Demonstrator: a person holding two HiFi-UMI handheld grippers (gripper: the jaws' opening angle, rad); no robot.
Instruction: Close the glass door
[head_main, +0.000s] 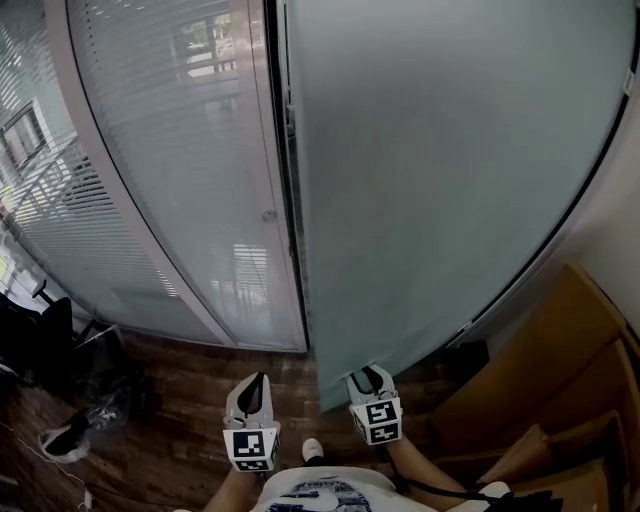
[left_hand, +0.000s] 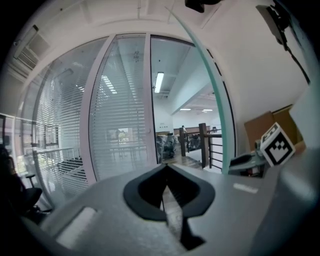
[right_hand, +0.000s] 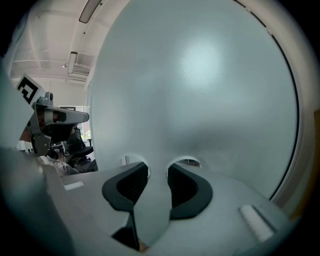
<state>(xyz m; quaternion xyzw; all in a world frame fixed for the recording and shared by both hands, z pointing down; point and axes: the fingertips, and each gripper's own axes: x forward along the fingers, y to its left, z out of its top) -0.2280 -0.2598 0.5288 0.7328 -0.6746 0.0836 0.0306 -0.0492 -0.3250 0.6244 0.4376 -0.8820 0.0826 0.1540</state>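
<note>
Right claw (head_main: 371, 379) has its jaws partly apart and grips nothing, tips right at the frosted glass door (head_main: 450, 180). Left claw (head_main: 257, 382) is closed, empty, near the blinds partition (head_main: 170, 150).

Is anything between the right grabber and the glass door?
No, nothing shows there. In the right gripper view only the frosted glass door shows past the open jaws of the right gripper; the head view shows its tips at the door's bottom edge.

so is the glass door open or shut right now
Open. In the left gripper view a wide gap shows between the door frame and the edge of the glass door, with a railing visible straight through it.
</note>
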